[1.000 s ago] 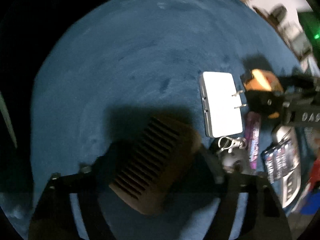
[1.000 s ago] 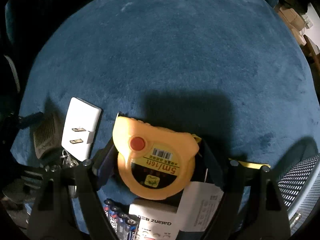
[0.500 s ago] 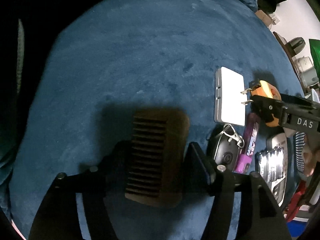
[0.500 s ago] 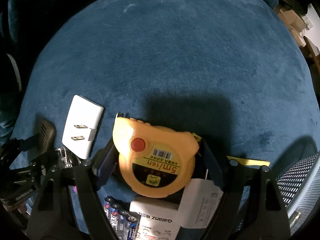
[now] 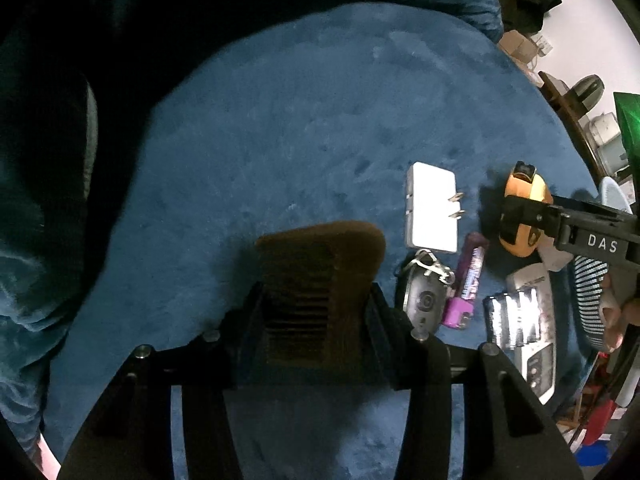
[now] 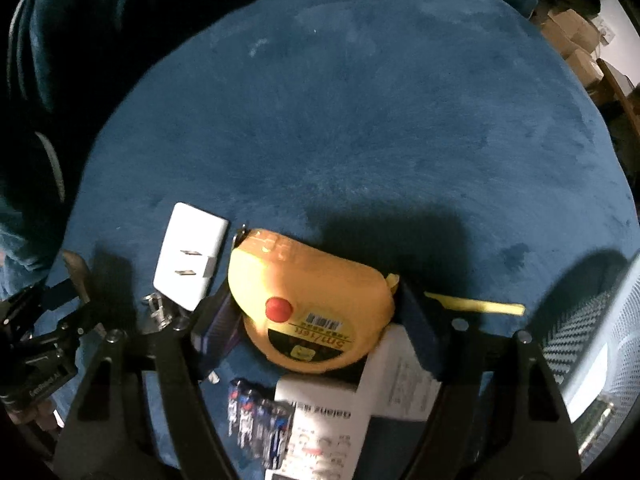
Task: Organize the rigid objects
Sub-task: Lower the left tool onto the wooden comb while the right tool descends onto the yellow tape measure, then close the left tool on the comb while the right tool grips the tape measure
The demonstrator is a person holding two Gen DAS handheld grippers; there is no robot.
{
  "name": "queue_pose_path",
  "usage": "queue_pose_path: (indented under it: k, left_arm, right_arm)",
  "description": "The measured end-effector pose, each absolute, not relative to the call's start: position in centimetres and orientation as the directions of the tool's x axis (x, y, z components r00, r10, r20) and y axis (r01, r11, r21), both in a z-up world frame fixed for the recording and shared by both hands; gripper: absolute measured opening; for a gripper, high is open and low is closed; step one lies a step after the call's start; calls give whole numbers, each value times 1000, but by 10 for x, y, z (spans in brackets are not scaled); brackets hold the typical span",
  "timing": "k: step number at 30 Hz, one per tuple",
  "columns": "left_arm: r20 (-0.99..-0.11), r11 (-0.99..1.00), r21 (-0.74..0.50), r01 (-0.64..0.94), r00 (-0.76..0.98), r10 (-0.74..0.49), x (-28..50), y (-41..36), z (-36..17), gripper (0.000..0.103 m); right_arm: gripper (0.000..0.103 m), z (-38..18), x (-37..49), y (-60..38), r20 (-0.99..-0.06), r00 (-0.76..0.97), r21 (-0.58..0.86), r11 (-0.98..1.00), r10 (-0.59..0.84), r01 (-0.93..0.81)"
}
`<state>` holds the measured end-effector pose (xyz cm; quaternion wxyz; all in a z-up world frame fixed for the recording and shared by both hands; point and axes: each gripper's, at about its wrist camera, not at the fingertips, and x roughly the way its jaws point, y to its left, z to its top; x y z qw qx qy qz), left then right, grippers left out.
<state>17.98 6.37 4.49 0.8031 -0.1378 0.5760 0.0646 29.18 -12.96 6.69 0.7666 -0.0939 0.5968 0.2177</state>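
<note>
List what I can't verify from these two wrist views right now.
- Comb: lower end hidden between the left gripper fingers, left wrist view.
- Tape measure: label motion-blurred, right wrist view.
- Remote: cut off by the bottom edge, partly under a paper slip.
- Batteries: brand blurred.

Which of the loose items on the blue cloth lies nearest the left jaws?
The grey key fob with the metal ring, just right of the left gripper holding the comb; purple tube and white plug lie farther off.
</note>
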Motion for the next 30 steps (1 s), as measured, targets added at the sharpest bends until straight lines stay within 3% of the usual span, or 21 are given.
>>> queue_pose_path:
  k: [6,8,16,18,20,22,27,30]
  left_arm:
    - [-933,956,-159,-246,354,-64,174,58,71,46]
    - [-931,959,-160,-234,358,-68,175,53,77,18]
    - [-927,956,-161,-245,369,-61,155,58,94,18]
    - [-931,951,-177,-253,358,-78,154,59,89,28]
    - [-933,948,-162,-273,355,-57,152,62,84,56]
    - [-934,945,-152,-291,354,-41,157,63,77,67]
    - [-942,971,-13,-238,328,68,188,58,59,68]
    - [-946,983,14,-185,316,73,208,55,46,68]
  right_arm:
    - [76,86,278,-137,-944,211,138,883,254,-448]
    - [76,93,275,-140,-940,216,143,882,262,-449]
    - [75,114,256,-151,-929,233,161,882,286,-443]
    - [75,111,256,-151,-935,217,161,881,280,-444]
    - [75,107,258,-153,-940,204,161,881,274,-444]
    - [75,106,259,-155,-941,204,157,883,270,-442]
    - [75,104,263,-155,-939,191,178,880,286,-440]
    - [75,101,266,-152,-939,181,184,872,292,-453]
